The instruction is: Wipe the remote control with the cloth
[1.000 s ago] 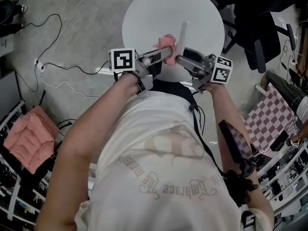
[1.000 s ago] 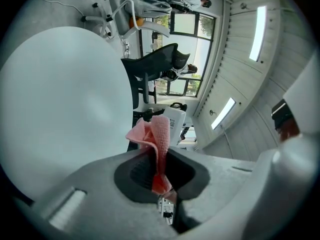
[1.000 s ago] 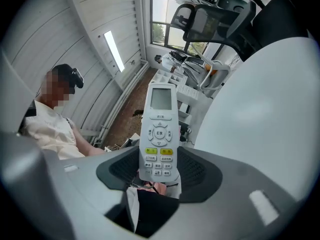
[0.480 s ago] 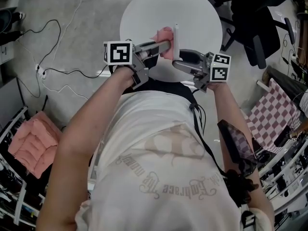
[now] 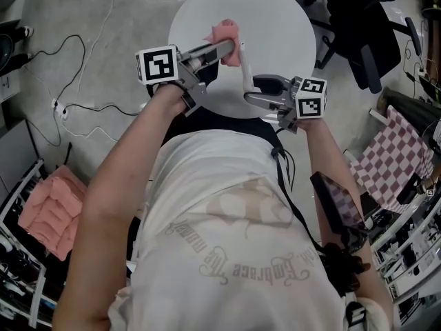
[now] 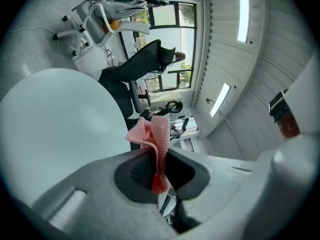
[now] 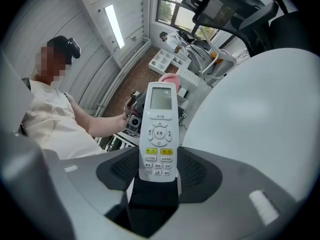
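My right gripper [image 5: 251,90] is shut on the lower end of a white remote control [image 5: 242,62], which stands up over the round white table [image 5: 282,19]. In the right gripper view the remote [image 7: 160,134] faces me with screen and buttons, clamped between both jaws of the right gripper [image 7: 159,164]. My left gripper [image 5: 229,47] is shut on a crumpled pink cloth [image 5: 226,32] beside the remote's top. The cloth [image 6: 156,144] sticks out between the jaws of the left gripper [image 6: 159,159]. A bit of cloth [image 7: 169,77] peeks out behind the remote's top.
A black office chair [image 5: 365,33] stands right of the table. Cables [image 5: 69,109] run over the grey floor at left. A pink cushion [image 5: 48,209] lies lower left, a checked seat [image 5: 386,164] at right. The table [image 6: 60,114] fills the left gripper view's left side.
My left gripper has carried the cloth up the picture and a little left, toward the remote's far end. The right gripper and the remote have shifted slightly left and tilted.
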